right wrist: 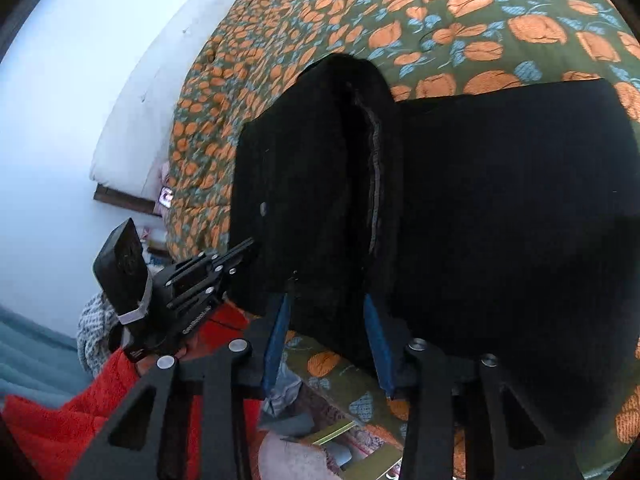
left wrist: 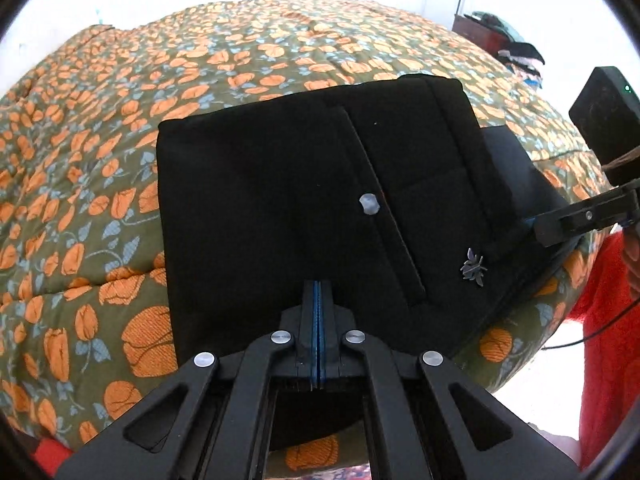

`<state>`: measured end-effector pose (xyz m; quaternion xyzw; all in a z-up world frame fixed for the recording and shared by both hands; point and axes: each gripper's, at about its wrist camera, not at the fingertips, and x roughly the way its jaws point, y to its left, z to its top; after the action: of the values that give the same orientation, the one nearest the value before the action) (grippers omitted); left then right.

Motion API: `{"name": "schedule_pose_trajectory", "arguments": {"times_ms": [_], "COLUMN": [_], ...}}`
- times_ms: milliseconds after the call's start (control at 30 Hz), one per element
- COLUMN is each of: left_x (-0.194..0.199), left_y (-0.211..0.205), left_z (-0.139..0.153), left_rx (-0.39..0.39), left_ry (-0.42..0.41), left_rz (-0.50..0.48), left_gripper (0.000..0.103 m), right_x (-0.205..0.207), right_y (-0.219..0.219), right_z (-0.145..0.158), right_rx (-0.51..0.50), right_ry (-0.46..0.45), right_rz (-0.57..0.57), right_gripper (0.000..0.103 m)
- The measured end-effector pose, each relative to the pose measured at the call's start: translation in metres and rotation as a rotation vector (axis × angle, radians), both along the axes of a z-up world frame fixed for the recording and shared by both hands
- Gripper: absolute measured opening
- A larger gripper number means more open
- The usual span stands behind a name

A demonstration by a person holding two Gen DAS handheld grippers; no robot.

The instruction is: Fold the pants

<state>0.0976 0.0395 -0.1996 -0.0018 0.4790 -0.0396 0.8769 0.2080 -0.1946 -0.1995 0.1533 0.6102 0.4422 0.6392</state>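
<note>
The black pants (left wrist: 304, 200) lay folded into a thick block on the bed (left wrist: 120, 128), near its edge, on a green quilt printed with orange flowers. A pocket seam ran slantwise across the top layer, with a pale button (left wrist: 368, 204) beside it and a small silver emblem (left wrist: 474, 266) nearer the right edge.

The left hand-held gripper (left wrist: 318, 292) had its jaws pressed flat together, blue pads meeting in one thin line. Its tip sat over the near edge of the pants, but no cloth showed between the pads, and whether it touched the fabric could not be told. In the right wrist view the same tool (right wrist: 244, 250) pointed at the left corner of the block, held by a hand in a red sleeve (right wrist: 60, 424).

The right hand-held gripper (right wrist: 328, 312) had its jaws apart, one blue pad on each side of a raised fold of the pants. The cloth stood between them; the pads did not visibly press on it. In the left wrist view this gripper (left wrist: 560, 220) reached in from the right, at the side of the block.

Against the far wall stood a dark cabinet (left wrist: 478, 34) with clothes (left wrist: 516, 56) heaped on top. No containers appeared on the bed.
</note>
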Motion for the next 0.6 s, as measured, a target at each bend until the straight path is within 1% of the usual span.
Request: {"name": "schedule_pose_trajectory", "arguments": {"times_ms": [67,167,233,300,333,367,467,533,600], "left_x": [0.003,0.005,0.007,0.007,0.008,0.008,0.009,0.008,0.005], "left_y": [0.002,0.002,0.004,0.005,0.006,0.006,0.006,0.005,0.007], "left_z": [-0.001,-0.002,-0.003,-0.004,-0.004,-0.005,-0.006,-0.006,-0.002], "left_rx": [-0.008,-0.006,-0.004,-0.005,-0.009,-0.013,-0.001,0.011,0.039], "left_ry": [0.001,0.002,0.001,0.001,0.001,0.002,0.0,-0.006,-0.033], "left_rz": [0.003,0.007,0.006,0.011,0.012,0.013,0.013,0.018,0.053], "left_gripper": [0.0,0.0,0.0,0.0,0.0,0.0,0.0,0.0,0.008], "right_x": [0.001,0.0,0.002,0.002,0.003,0.003,0.005,0.004,0.001], "right_y": [-0.001,-0.001,0.0,0.004,0.005,0.007,0.012,0.014,0.018], "right_z": [-0.001,-0.008,-0.012,-0.011,-0.011,-0.012,-0.022,-0.022,-0.017], "right_rx": [-0.002,-0.061,-0.046,-0.004,-0.005,-0.019,-0.051,-0.061,-0.076], "right_ry": [0.003,-0.005,0.001,0.014,0.006,0.0,0.02,0.016,-0.017], "right_rz": [0.009,0.026,0.039,0.063,0.069,0.078,0.085,0.086,0.084], "right_gripper": [0.039,0.039,0.039,0.033,0.03,0.026,0.025,0.025,0.021]}}
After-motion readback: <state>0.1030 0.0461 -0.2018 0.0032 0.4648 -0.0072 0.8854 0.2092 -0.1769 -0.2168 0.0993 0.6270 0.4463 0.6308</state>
